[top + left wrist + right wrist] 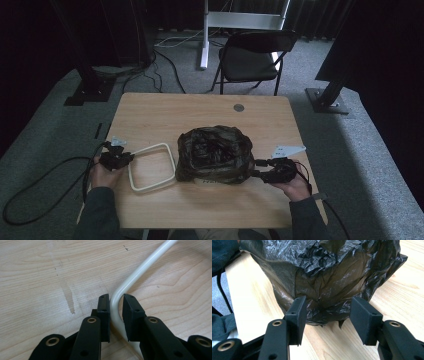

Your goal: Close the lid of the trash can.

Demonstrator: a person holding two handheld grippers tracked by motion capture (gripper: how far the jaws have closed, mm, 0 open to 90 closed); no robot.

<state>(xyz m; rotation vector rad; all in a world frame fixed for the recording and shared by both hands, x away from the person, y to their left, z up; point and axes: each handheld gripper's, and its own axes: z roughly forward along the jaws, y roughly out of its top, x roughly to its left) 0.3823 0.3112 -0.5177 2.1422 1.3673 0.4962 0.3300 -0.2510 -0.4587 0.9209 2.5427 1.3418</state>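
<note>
A black plastic bag sits crumpled and bulging at the middle of the wooden table, draped over something I cannot make out. To its left a cream tubular frame, a rounded rectangle, lies flat. My left gripper is at the frame's left corner. In the left gripper view both pads press the tube at its bend, so the left gripper is shut on it. My right gripper stands open just right of the bag, level with its base. Its jaws are wide apart with the bag's lower edge just ahead of them.
A round grey disc is set in the table's far edge. Behind the table stands a black folding chair. Cables trail across the carpet at left. Dark stand bases flank the table at both sides.
</note>
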